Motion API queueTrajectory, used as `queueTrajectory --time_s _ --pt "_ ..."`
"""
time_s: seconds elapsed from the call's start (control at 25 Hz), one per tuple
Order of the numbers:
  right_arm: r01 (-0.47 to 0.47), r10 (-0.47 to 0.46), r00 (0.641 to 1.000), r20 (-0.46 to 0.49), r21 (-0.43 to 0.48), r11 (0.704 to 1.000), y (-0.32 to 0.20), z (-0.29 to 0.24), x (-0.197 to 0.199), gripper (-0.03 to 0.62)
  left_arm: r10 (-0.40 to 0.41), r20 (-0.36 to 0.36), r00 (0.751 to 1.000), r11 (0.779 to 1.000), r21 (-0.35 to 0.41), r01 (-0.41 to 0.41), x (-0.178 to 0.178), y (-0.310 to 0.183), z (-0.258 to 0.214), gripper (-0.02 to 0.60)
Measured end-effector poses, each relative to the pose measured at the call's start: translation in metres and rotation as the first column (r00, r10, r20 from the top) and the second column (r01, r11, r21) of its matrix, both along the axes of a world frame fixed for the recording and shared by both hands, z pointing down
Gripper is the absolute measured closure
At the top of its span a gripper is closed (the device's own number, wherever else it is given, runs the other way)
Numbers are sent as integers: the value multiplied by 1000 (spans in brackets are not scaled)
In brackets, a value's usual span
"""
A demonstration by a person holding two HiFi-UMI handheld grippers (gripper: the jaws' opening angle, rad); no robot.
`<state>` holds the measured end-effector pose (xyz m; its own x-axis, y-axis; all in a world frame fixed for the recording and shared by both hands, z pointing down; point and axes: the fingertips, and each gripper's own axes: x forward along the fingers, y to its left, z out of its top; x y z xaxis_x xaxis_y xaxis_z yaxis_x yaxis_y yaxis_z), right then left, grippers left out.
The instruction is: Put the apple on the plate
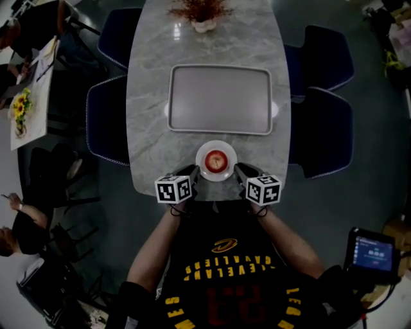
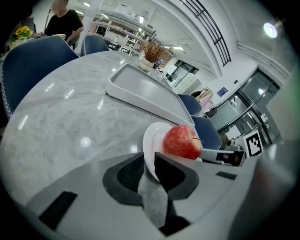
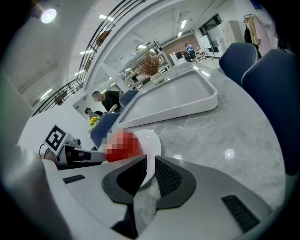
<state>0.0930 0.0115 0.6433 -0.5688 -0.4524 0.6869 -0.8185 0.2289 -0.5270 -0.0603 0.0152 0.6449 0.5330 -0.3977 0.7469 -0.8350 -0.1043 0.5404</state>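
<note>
A red apple [image 1: 216, 160] sits on a small white plate [image 1: 207, 149] near the front edge of the marble table [image 1: 151, 96]. My left gripper [image 1: 192, 173] is at the plate's left side and my right gripper [image 1: 240, 170] at its right. In the left gripper view the apple [image 2: 182, 142] rests on the plate [image 2: 152, 138], whose rim lies between the nearly closed jaws of the left gripper [image 2: 149, 164]. In the right gripper view the plate [image 3: 152, 143] has its rim pinched in the right gripper [image 3: 150, 169], with the apple [image 3: 123, 145] just beyond.
A grey rectangular tray [image 1: 219, 99] lies beyond the plate. A pot of dried plants [image 1: 202, 14] stands at the table's far end. Blue chairs [image 1: 106, 122] [image 1: 327, 128] flank the table. A screen device [image 1: 371, 252] sits at lower right.
</note>
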Motion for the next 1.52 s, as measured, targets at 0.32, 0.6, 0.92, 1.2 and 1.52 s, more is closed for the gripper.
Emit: queueTrajectory --time_s 0.32,0.6,0.92,1.2,1.52 --pt "-62 63 998 24 -62 996 1 5 -3 540 -56 -104 993 996 -80 48 0 -1 6 522" --pt "-128 136 988 70 -108 986 -1 4 -1 540 -113 -163 980 984 -155 88 4 0 11 523" --pt "-174 192 975 111 -153 973 -4 3 4 540 -145 -209 967 979 -171 110 7 -4 9 529" --pt "-170 183 979 85 -143 975 -5 4 6 540 -155 -213 965 978 -172 119 8 -6 11 529" --pt "-172 186 980 73 -174 970 -4 14 11 540 -161 -222 962 977 -172 124 13 -10 12 529"
